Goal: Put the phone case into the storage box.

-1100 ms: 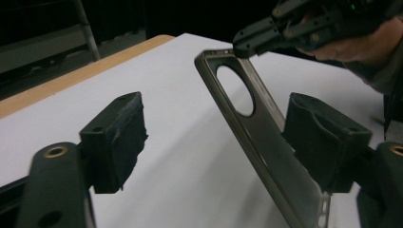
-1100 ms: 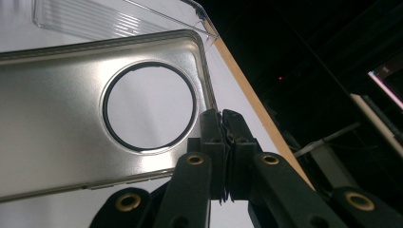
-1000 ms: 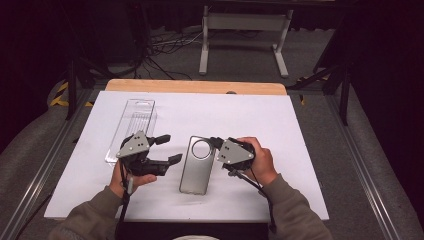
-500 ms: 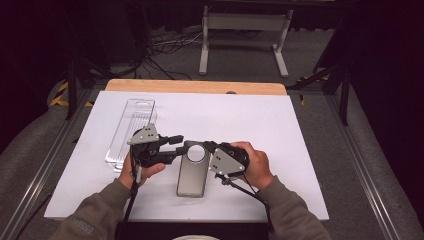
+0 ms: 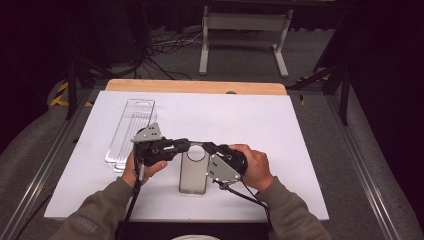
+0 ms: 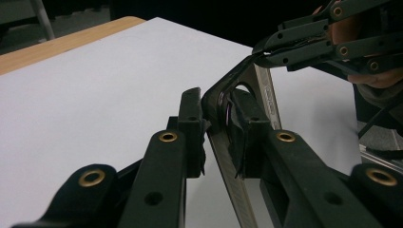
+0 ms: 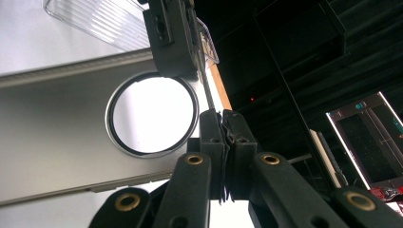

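On the white table, seen from above, the grey case with its round hole has its far end lifted. A second ago the left gripper stood beside the case; its jaws have just been closing, now pinching the far left corner. From the left gripper view, both pads clamp the case edge. From the right gripper view, the right gripper pinches the case edge too. With both ends gripped, I judge it ready to be pulled open. A clear tray lies left of the case.

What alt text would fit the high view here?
Two hand-held grippers meet over a grey phone case with a round hole on a white table: the left gripper and the right gripper each clamp its far end. A clear plastic package lies to the left.
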Tool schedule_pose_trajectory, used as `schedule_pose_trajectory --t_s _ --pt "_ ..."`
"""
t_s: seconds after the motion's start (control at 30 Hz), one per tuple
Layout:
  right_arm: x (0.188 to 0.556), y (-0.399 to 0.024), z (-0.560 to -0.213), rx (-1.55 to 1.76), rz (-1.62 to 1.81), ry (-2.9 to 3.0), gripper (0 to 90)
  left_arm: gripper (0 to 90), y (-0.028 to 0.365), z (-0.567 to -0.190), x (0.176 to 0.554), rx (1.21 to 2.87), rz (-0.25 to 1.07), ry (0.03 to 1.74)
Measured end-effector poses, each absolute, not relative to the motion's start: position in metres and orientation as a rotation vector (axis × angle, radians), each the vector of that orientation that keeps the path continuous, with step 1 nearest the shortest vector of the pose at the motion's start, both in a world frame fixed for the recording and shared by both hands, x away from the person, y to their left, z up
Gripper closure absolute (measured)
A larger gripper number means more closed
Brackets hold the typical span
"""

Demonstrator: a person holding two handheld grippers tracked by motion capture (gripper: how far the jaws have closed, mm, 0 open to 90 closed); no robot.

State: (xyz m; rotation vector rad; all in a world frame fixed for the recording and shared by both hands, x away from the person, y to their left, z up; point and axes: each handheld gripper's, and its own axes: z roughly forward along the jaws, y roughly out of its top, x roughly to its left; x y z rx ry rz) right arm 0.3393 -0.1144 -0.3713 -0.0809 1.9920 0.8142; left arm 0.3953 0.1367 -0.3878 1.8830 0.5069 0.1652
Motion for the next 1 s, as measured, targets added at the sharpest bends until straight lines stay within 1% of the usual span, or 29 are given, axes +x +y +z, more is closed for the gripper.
schedule_pose_trajectory --t_s 0.23,0.27,0.37,0.4,0.43,0.5,0.53,0.6,0.67,0.8,1.0 --pt "0.337 -0.114 -0.370 -0.064 0.847 1.980 87.5 78.2 0.139 -0.384 0.389 1.860 0.210 0.503" --pt "0.337 -0.114 -0.369 -0.062 0.853 1.979 87.2 78.4 0.141 -0.383 0.389 1.862 0.234 0.486" --pt "0.335 -0.114 -0.365 -0.027 0.918 1.975 85.2 79.3 0.143 -0.379 0.384 1.843 0.247 0.490" --pt "0.335 -0.115 -0.364 -0.001 0.949 1.974 82.5 79.6 0.144 -0.376 0.382 1.840 0.268 0.476" --pt "0.335 -0.116 -0.362 0.026 0.971 1.975 76.3 79.8 0.145 -0.375 0.381 1.833 0.274 0.475" --pt "0.335 -0.119 -0.359 0.061 1.027 1.987 76.1 79.8 0.147 -0.372 0.378 1.829 0.299 0.459" --pt "0.336 -0.122 -0.357 0.077 1.071 1.999 74.5 79.9 0.147 -0.371 0.376 1.824 0.303 0.463" --pt "0.336 -0.125 -0.356 0.123 1.126 2.005 65.1 79.9 0.150 -0.369 0.374 1.818 0.319 0.455" --pt "0.337 -0.130 -0.356 0.176 1.188 2.017 59.7 80.0 0.151 -0.369 0.374 1.813 0.326 0.455" --pt "0.340 -0.140 -0.361 0.264 1.223 2.015 52.2 80.0 0.155 -0.368 0.374 1.807 0.339 0.450" --pt "0.342 -0.156 -0.372 0.346 1.254 2.026 45.6 80.0 0.158 -0.367 0.372 1.804 0.368 0.438"
